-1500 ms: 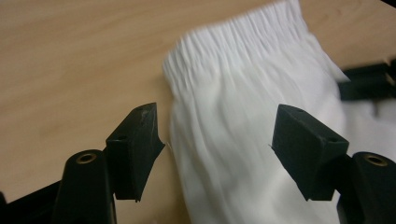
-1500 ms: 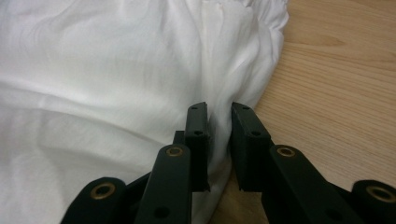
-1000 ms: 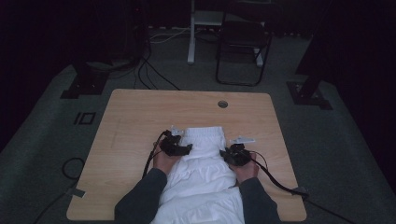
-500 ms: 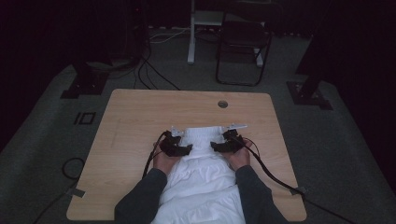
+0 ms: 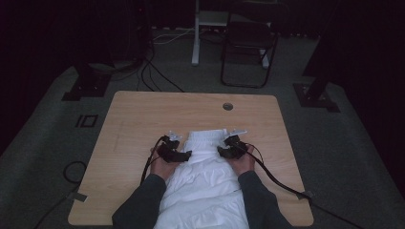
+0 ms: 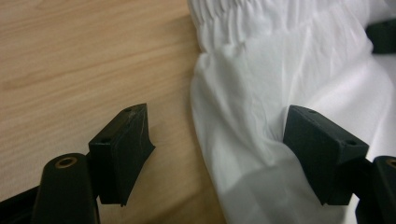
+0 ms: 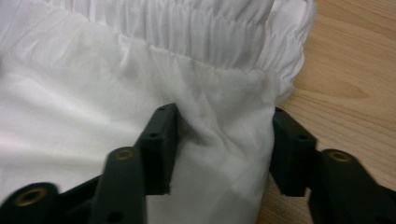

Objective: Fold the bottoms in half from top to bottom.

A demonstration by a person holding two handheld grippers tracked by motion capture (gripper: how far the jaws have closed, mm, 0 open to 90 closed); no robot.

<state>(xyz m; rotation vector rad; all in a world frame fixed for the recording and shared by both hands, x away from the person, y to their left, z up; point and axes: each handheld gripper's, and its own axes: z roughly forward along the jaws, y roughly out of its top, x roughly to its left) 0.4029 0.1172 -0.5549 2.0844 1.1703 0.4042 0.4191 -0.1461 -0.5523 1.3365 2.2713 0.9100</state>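
Two grippers, one white garment (image 5: 205, 176): you work both sides of it on the wooden tabletop (image 5: 143, 119). Your left gripper (image 5: 184, 154) sits at the garment's left edge, jaws spread wide w/ one jaw on bare wood & the other pressed into the cloth; the edge lies between them. Your right gripper (image 5: 222, 150) is at the right edge, jaws spread approx. a fold apart, a ridge of cloth bunched between them, not yet pinched. The garment lies flat at the near-centre, long axis running away from you, its gathered elastic waistband (image 5: 206, 135) pointing to the far side.
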